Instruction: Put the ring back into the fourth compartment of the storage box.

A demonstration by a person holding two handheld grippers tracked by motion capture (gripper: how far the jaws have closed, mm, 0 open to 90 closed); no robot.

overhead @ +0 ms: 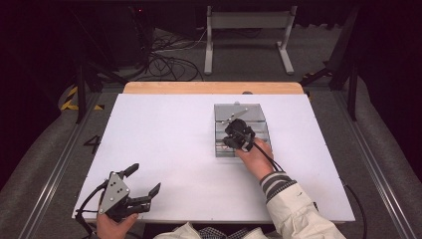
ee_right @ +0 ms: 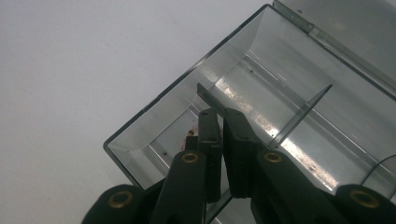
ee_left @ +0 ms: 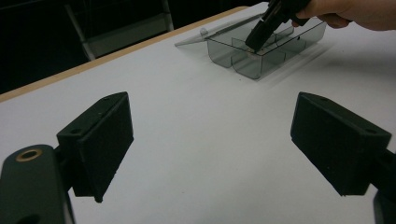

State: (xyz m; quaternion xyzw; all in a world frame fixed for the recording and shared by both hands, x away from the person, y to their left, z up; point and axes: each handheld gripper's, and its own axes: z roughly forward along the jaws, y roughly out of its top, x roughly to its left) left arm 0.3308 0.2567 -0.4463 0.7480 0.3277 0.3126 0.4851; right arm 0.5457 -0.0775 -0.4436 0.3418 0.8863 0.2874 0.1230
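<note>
step: right hand-held gripper reaching into clear divided box mid-worktop, jaws closed astride a divider | left hand-held gripper wide open, empty | next: likely lift clear

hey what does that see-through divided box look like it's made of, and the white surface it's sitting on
The grey-tinted transparent compartment box looks like hard, glossy plastic: its thin walls and dividers show the surface through them and catch bright reflections. The white tabletop looks like a smooth matt board, perhaps laminate, with no glare; a light wooden strip runs along its far edge.
</note>
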